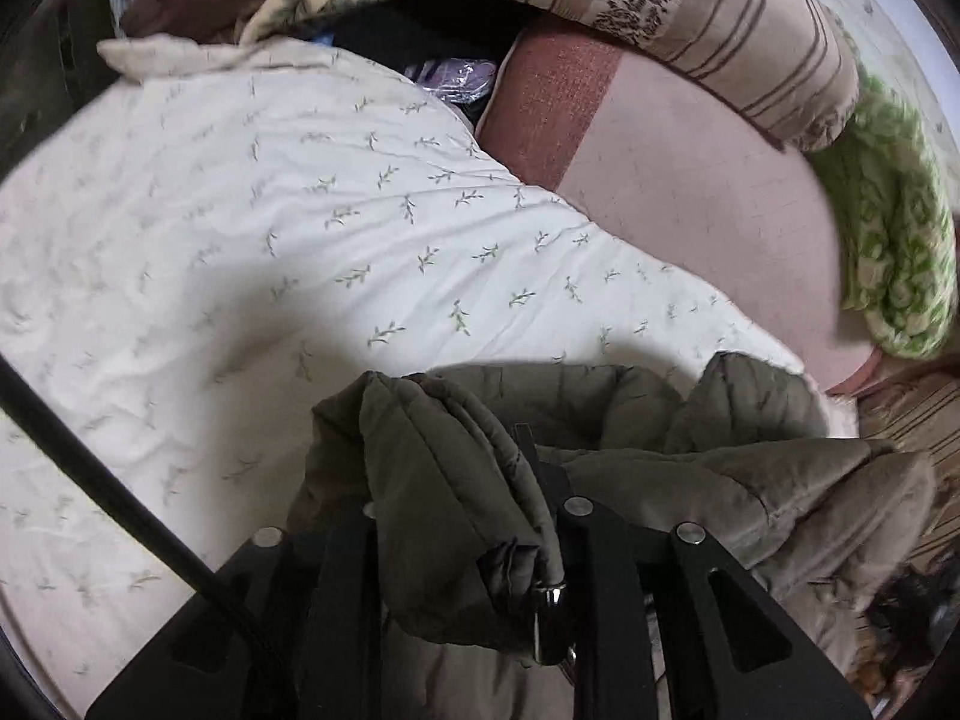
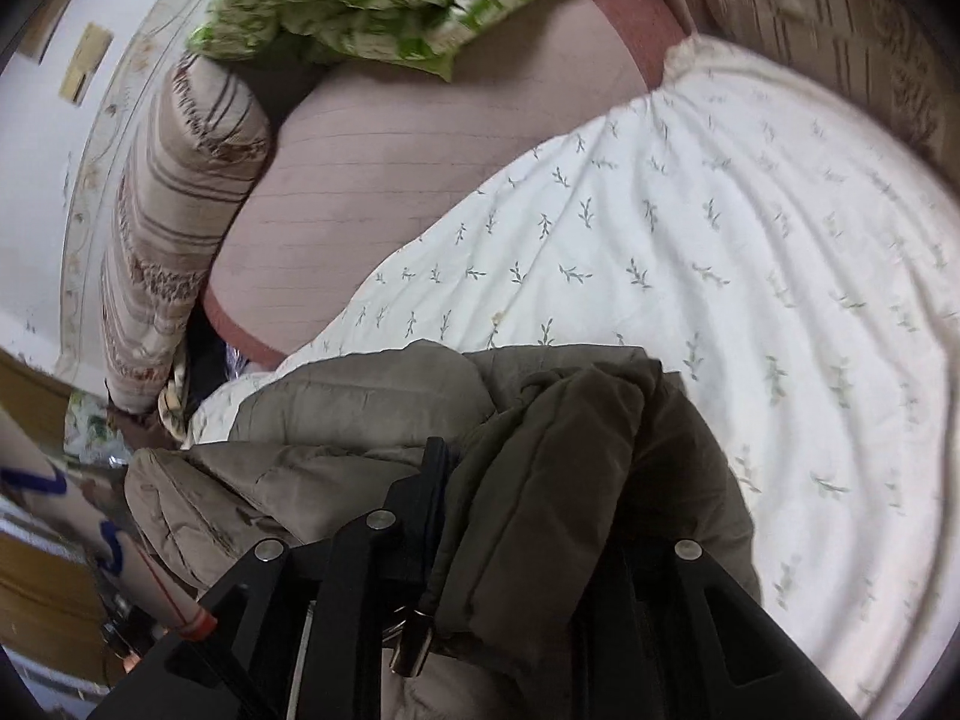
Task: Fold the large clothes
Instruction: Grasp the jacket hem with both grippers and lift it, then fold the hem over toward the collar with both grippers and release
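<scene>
A padded olive-grey jacket (image 1: 690, 468) hangs bunched above a bed. My left gripper (image 1: 456, 480) is shut on a thick fold of the jacket, which drapes over the fingers and hides the tips; a metal zipper pull (image 1: 549, 624) dangles below. My right gripper (image 2: 528, 468) is shut on another fold of the same jacket (image 2: 336, 420), with a metal pull (image 2: 414, 642) hanging by its left finger (image 2: 435, 468). Both grippers hold the jacket above a white quilt with small green sprigs (image 1: 240, 228), which also shows in the right wrist view (image 2: 720, 252).
A pink sheet (image 1: 708, 192) lies beyond the quilt. A striped beige pillow (image 1: 720, 18) and a green-and-white patterned cloth (image 1: 888, 240) lie at the bed's far side; both show in the right view, pillow (image 2: 174, 210) and cloth (image 2: 360, 0). Dark clutter (image 1: 432, 42) sits behind the quilt.
</scene>
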`<action>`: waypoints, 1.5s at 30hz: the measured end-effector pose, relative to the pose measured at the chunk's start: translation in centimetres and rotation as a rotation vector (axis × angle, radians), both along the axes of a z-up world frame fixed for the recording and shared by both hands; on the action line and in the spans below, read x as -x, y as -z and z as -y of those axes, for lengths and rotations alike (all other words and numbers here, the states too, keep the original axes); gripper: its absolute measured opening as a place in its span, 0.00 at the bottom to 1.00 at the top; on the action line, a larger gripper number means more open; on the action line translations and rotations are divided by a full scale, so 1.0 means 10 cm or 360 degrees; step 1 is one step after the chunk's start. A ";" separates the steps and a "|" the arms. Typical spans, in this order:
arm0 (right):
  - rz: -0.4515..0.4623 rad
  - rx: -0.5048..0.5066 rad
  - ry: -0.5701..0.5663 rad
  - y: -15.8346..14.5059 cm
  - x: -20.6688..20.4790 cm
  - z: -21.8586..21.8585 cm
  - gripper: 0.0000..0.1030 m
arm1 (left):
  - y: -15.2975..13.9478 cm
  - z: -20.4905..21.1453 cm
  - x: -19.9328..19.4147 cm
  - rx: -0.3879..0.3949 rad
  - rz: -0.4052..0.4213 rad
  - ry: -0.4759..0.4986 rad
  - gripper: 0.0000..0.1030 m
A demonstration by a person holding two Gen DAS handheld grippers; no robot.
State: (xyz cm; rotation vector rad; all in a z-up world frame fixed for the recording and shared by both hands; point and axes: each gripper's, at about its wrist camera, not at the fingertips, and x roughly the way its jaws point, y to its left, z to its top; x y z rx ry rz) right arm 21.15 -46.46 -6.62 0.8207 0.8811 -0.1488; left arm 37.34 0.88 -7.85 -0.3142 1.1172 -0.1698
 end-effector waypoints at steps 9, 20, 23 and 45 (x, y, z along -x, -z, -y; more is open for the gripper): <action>0.0304 0.0037 0.0030 -0.50 0.27 0.02 0.89 | -0.75 -0.38 0.38 0.0431 0.0280 0.0029 0.66; 0.0319 0.0515 -0.0355 -0.93 0.19 -1.09 0.69 | -0.93 0.36 0.52 0.0000 0.0306 0.0200 0.68; 0.0270 0.0609 -0.0482 -0.72 -0.09 -1.47 0.68 | -0.59 0.62 0.40 -0.0043 0.0214 0.0242 0.68; 0.0007 0.0761 -0.0384 0.37 -1.06 -1.28 0.74 | 0.06 0.99 -0.17 -0.0334 0.0167 0.0240 0.76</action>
